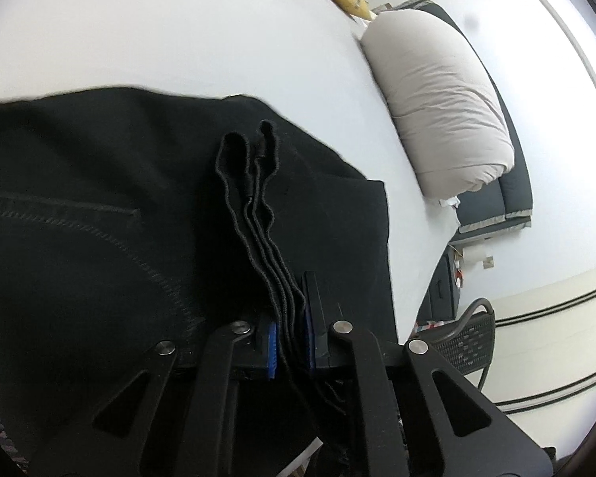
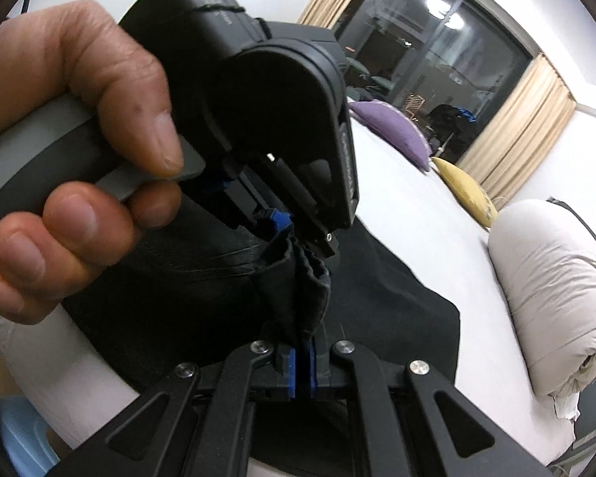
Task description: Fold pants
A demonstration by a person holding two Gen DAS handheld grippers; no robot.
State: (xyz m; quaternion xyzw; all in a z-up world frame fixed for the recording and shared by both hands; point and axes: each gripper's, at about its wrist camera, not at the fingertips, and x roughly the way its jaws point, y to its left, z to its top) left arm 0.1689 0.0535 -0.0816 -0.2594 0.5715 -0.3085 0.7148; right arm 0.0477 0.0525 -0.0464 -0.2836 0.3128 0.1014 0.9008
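1. One pair of black pants (image 1: 79, 206) lies on the white bed (image 1: 178, 31), its stitched seams showing.
2. Two claws are in view. The left claw (image 1: 290, 351) is clamped on a bunch of folded waistband layers (image 1: 254, 214), which stand up in wavy ridges between its blue pads (image 1: 272, 351).
3. The right claw (image 2: 301, 371) has its blue pads nearly together, pinching a gathered tuft of the pants' fabric (image 2: 298, 290).
4. One hand (image 2: 83, 151) grips the left claw's handle, just above the pants.
5. Beyond the pants on the bed: one rolled beige duvet (image 2: 552, 302), one yellow pillow (image 2: 467, 192), one purple pillow (image 2: 393, 129).
6. No containers are visible.
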